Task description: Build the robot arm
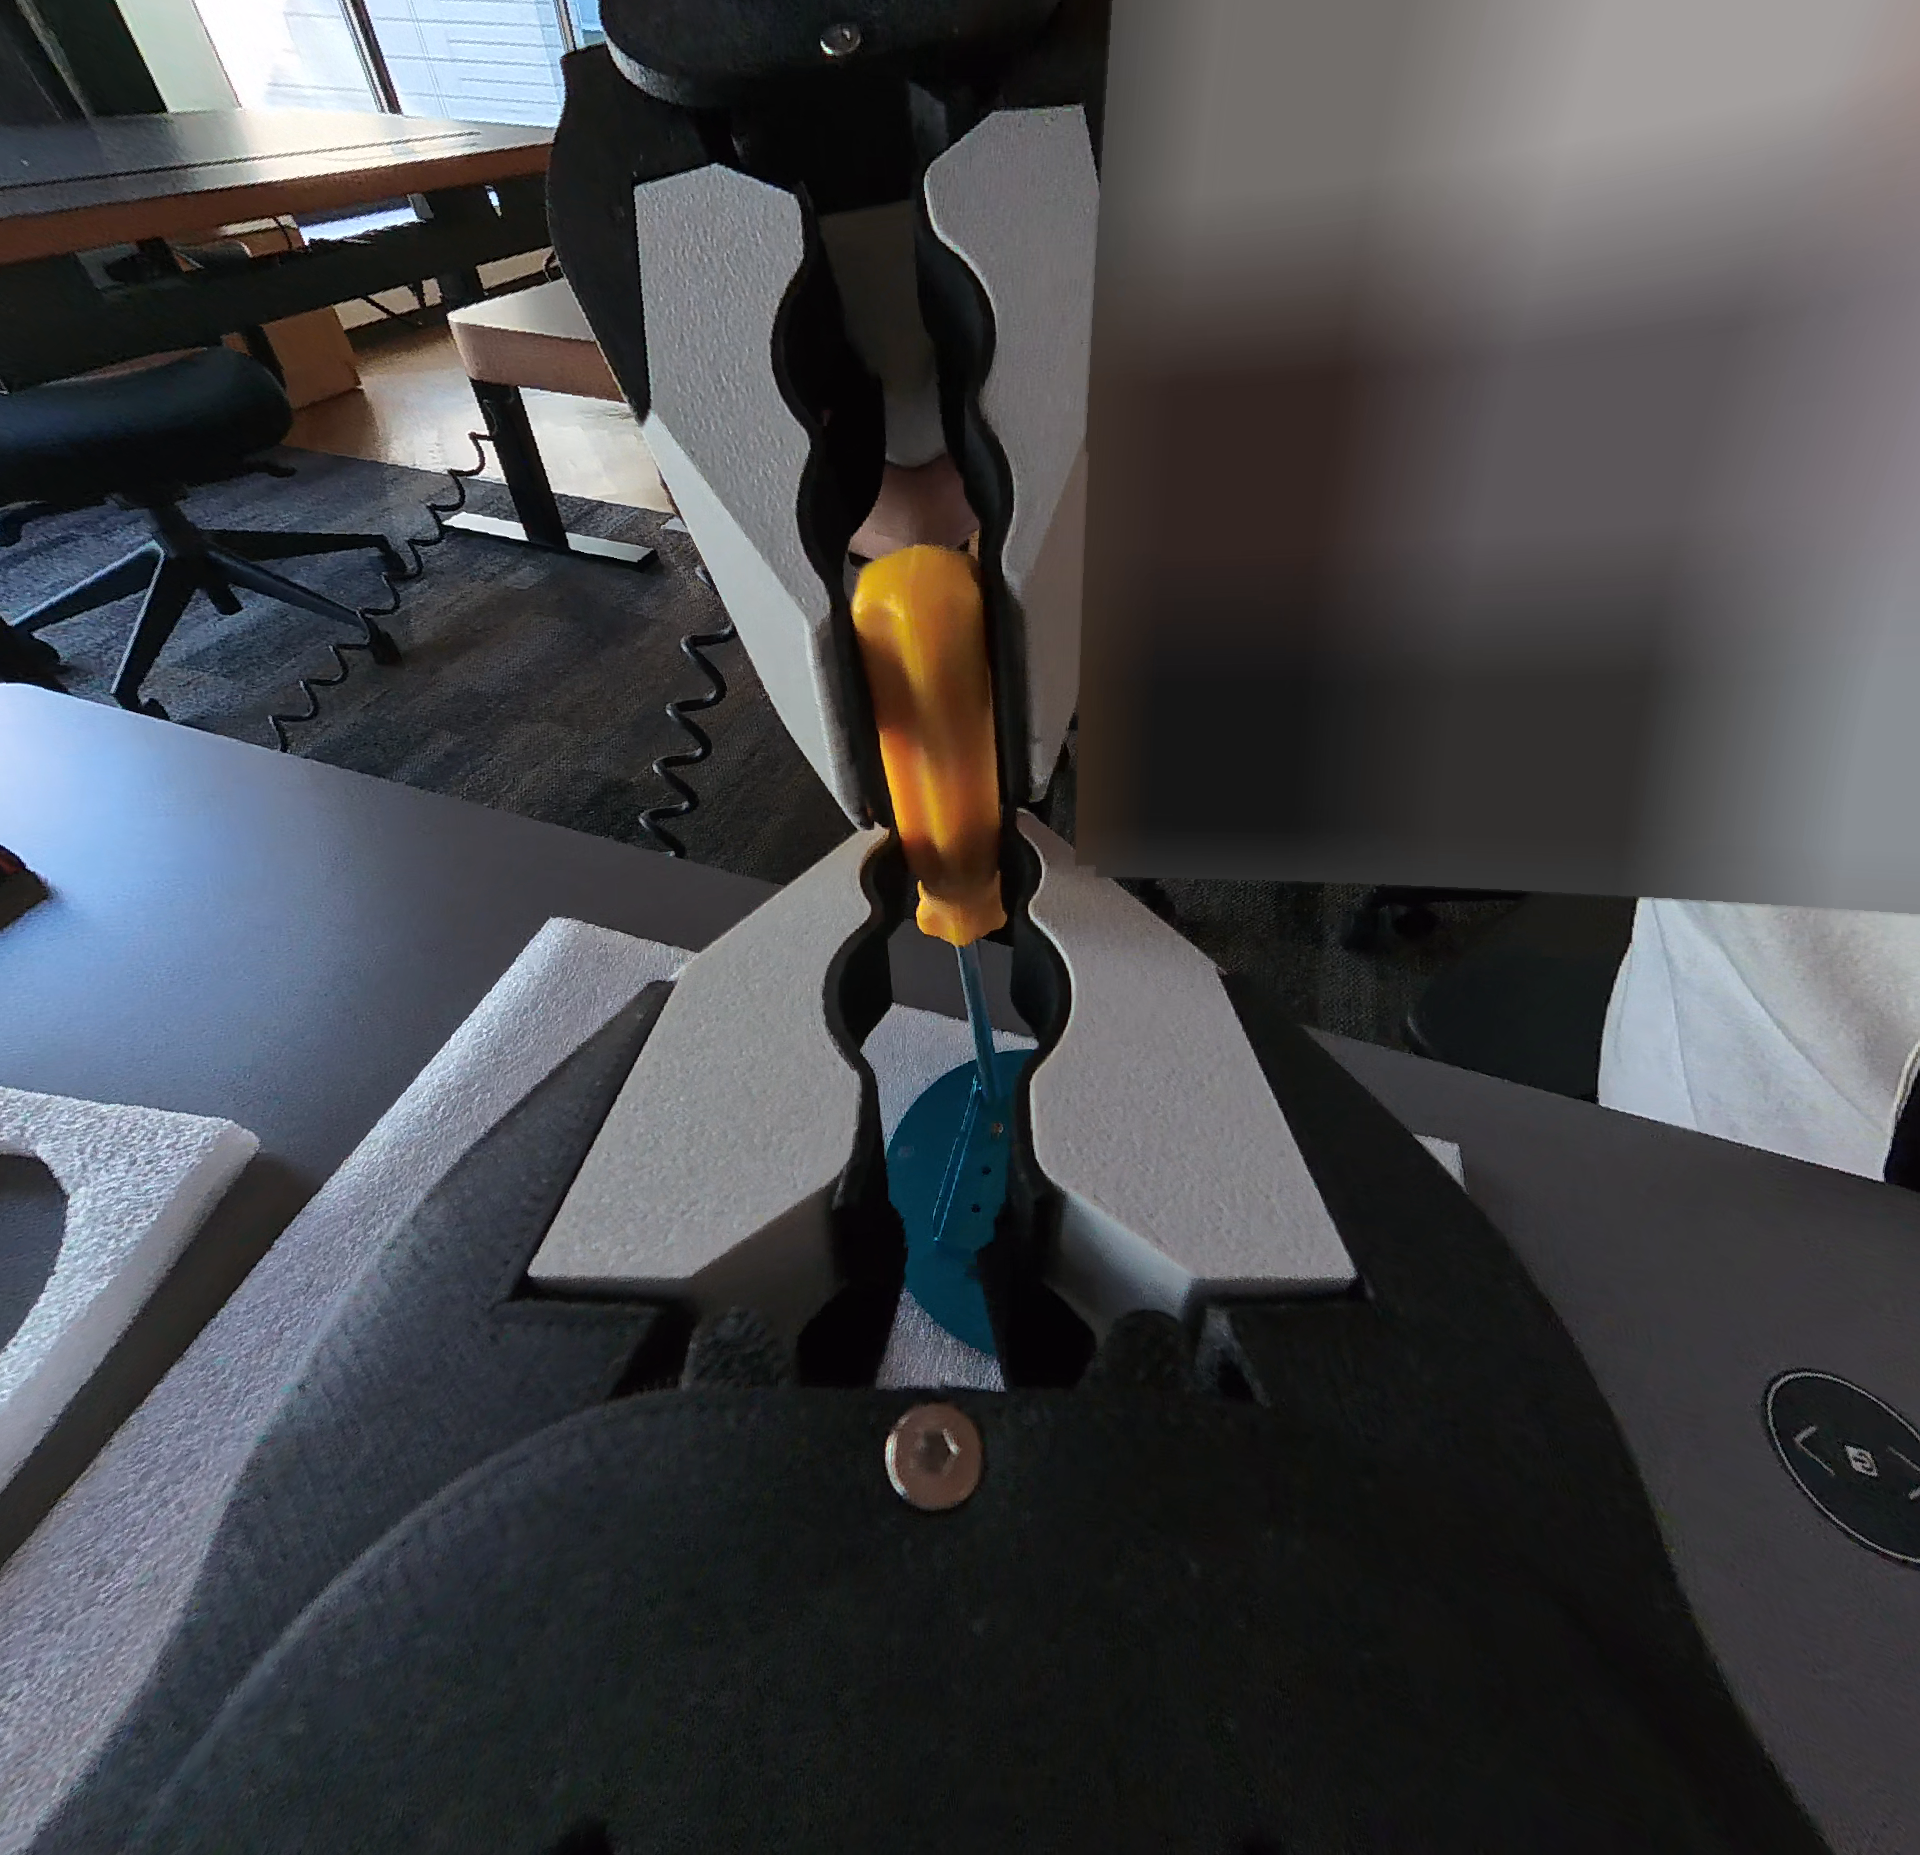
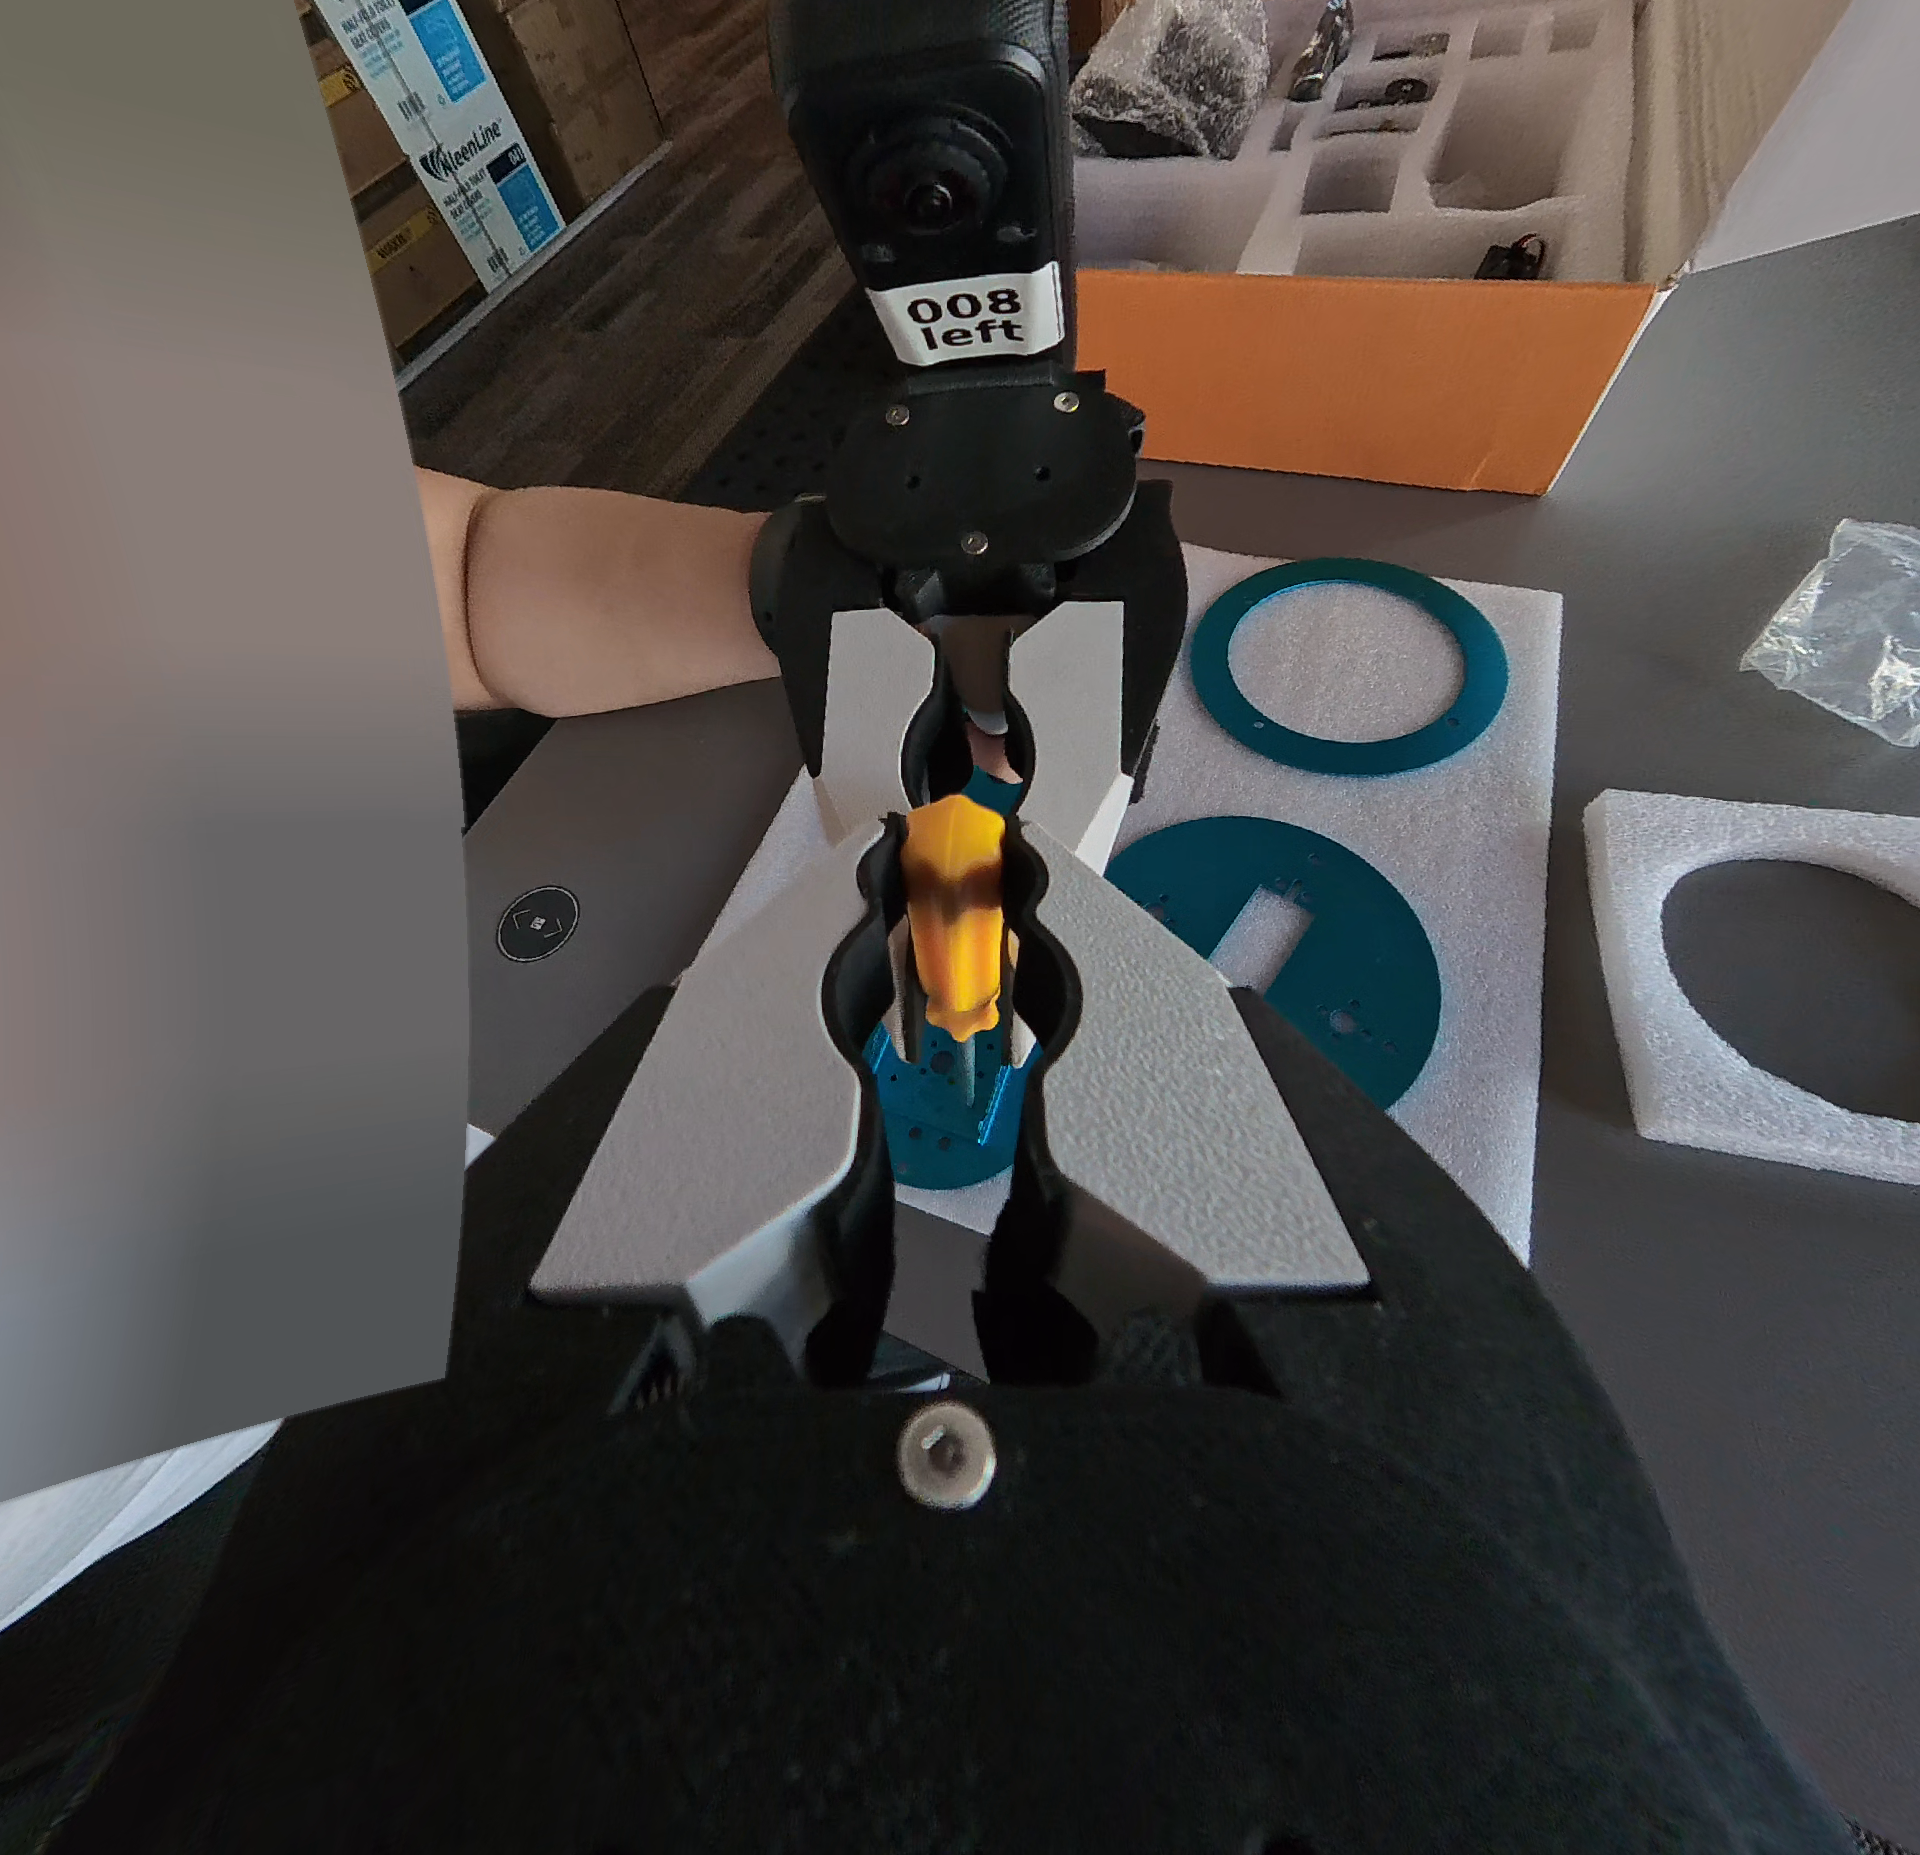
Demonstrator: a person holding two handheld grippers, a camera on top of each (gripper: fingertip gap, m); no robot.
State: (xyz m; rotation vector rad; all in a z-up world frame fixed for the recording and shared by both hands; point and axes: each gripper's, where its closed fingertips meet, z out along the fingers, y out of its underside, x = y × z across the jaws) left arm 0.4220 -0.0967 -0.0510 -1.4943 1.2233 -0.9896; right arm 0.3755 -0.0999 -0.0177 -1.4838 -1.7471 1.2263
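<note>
Right wrist view: right tongs (image 2: 951, 839) clamping screwdriver (image 2: 951, 932) by the handle, tip nearing blue plate (image 2: 935, 1151). Left tongs (image 1: 951, 855) narrow, grip unclear. Likely handling light, rigid, slick; mid-handle hold suiting best.

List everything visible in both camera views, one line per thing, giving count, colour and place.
screwdriver: 1, yellow-orange handle, in the right gripper, tip down
small plate with bracket: 1, blue, under the screwdriver tip
ring: 1, blue, far end of the foam sheet
slotted disc: 1, blue, middle of the foam sheet
foam sheet: 1, white, on the table
foam piece with round cut-out: 1, white, right of the sheet
plastic bag: 1, clear, far right
cardboard box: 1, orange, open, table's far side
table: 1, dark grey
office chair: 1, black, on the floor
forearm: 1, behind the left gripper
left gripper: 1, black and white, fingertips flank the handle's lower end
right gripper: 1, black and white, clamps the handle
</note>
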